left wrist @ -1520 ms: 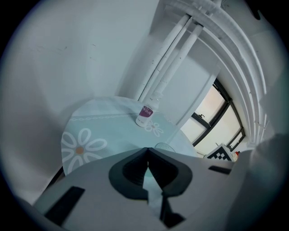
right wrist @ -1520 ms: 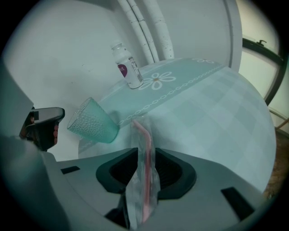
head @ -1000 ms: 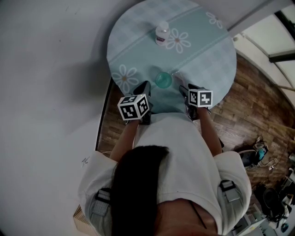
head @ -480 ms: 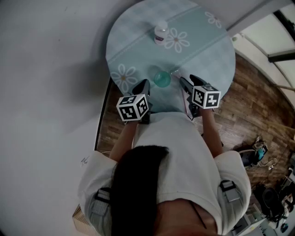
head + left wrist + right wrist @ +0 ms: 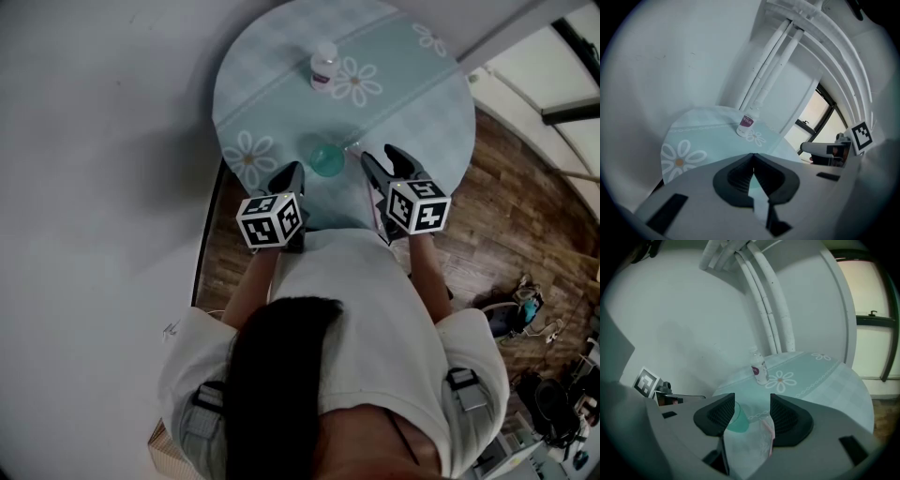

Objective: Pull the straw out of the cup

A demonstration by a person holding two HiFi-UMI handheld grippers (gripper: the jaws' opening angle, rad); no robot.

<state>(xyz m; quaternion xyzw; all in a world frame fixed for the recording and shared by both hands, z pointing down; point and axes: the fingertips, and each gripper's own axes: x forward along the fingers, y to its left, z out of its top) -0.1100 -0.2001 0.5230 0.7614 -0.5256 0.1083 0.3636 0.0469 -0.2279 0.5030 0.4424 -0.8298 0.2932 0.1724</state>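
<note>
The right gripper (image 5: 750, 402) hangs above the near part of the table (image 5: 820, 376), angled downward. Its jaws stand wide and have just been opening. No pad presses on anything, and only the cloth and the things lying on it show in the gap. The left gripper (image 5: 752, 157) is held on the other side of the cup (image 5: 739, 421) with its jaw tips together and nothing gripped. Between its pads only a wedge of cloth shows. Judgement: the wide right jaws suit a release, and the closed left gripper acts as a bystander, neither bracing the cup nor touching it. The cup, a green one, stands on the cloth between the two grippers, nearer the left jaw in the right gripper view. No straw rises from its mouth in any view. The straw (image 5: 767, 432), a pale translucent length with a pinkish edge, appears to lie flat on the cloth just to the right of the cup. It is apart from both pads. Its long axis runs from beside the cup toward the near edge of the table, roughly along the line of the right gripper. Which end is the drinking end cannot be told. Judgement: the straw is out of the cup. Beyond the cup, well apart, a small bottle (image 5: 760, 369) stands upright.
</note>
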